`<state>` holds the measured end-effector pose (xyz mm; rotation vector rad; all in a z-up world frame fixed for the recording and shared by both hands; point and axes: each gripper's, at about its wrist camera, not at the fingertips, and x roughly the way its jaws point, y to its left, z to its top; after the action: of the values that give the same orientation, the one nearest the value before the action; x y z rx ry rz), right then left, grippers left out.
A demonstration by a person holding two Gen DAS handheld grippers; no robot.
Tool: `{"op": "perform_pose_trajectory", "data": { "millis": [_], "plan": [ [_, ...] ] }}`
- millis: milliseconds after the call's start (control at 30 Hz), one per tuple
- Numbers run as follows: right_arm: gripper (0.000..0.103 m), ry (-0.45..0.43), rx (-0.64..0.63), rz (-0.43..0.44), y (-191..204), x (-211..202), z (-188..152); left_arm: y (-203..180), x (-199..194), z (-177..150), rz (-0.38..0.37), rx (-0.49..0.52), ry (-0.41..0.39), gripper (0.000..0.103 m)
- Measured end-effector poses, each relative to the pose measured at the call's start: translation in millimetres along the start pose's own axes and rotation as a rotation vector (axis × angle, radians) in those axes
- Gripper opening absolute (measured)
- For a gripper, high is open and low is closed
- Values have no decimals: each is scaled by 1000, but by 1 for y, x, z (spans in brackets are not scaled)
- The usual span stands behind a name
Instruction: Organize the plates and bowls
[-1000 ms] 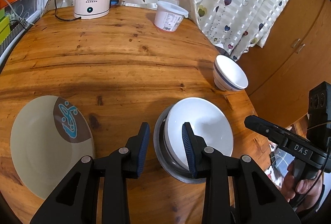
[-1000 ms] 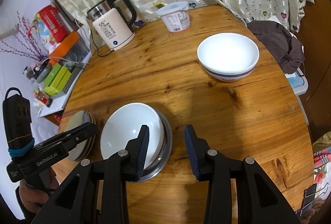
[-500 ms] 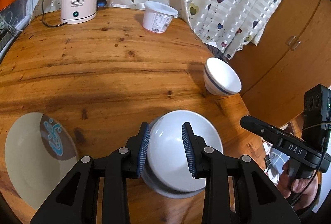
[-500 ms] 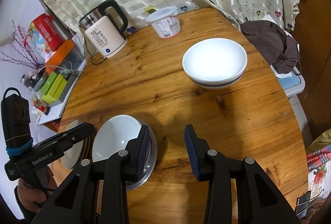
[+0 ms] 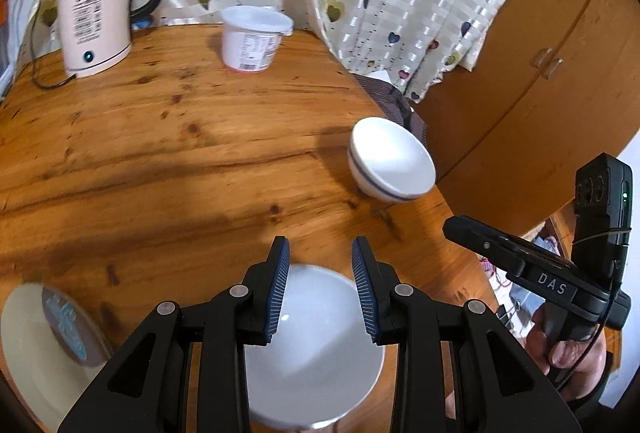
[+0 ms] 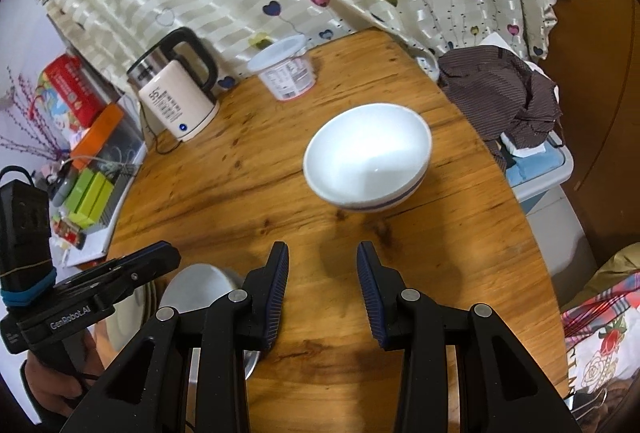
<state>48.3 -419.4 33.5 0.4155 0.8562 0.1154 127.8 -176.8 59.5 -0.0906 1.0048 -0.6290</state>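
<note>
A white bowl with a blue band [image 6: 366, 159] stands on the round wooden table [image 6: 224, 189], ahead of my open, empty right gripper [image 6: 322, 289]; it also shows at the right table edge in the left wrist view [image 5: 390, 161]. A plain white bowl [image 5: 316, 357] sits in a grey metal bowl below my open left gripper [image 5: 320, 287], whose fingers hover over its far rim. That stack shows in the right wrist view [image 6: 200, 287], partly hidden by the fingers. A cream plate with a blue and brown pattern [image 5: 44, 345] lies at the left.
A pink kettle [image 5: 94, 13] and a white lidded tub [image 5: 252, 37] stand at the table's back by the curtain. Dark cloth [image 6: 504, 93] lies on a box beyond the right edge. A wooden cabinet [image 5: 540, 45] is to the right.
Both grippers have moved forward and to the right. The stacked bowls have slid lower in both views and the banded bowl is nearer to the right gripper. Neither gripper has taken hold of anything.
</note>
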Motion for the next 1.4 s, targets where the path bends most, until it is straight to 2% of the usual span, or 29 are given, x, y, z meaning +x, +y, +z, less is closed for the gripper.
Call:
{"op": "perform_pose_trajectory", "data": {
  "millis": [333,667,1000,1400],
  "plan": [
    [36,-23,45,-33,-27,7,23,-16,34,33,-39,21,64,34],
    [36,-19,89,-50,-53,24,44,-26,71,64,-44,18,123,34],
    [30,-4,113,-62,-72,41,54,-34,109,79,-58,29,182,34],
    [22,25,124,-42,-78,59,59,-40,134,84,-65,41,218,34]
  ]
}}
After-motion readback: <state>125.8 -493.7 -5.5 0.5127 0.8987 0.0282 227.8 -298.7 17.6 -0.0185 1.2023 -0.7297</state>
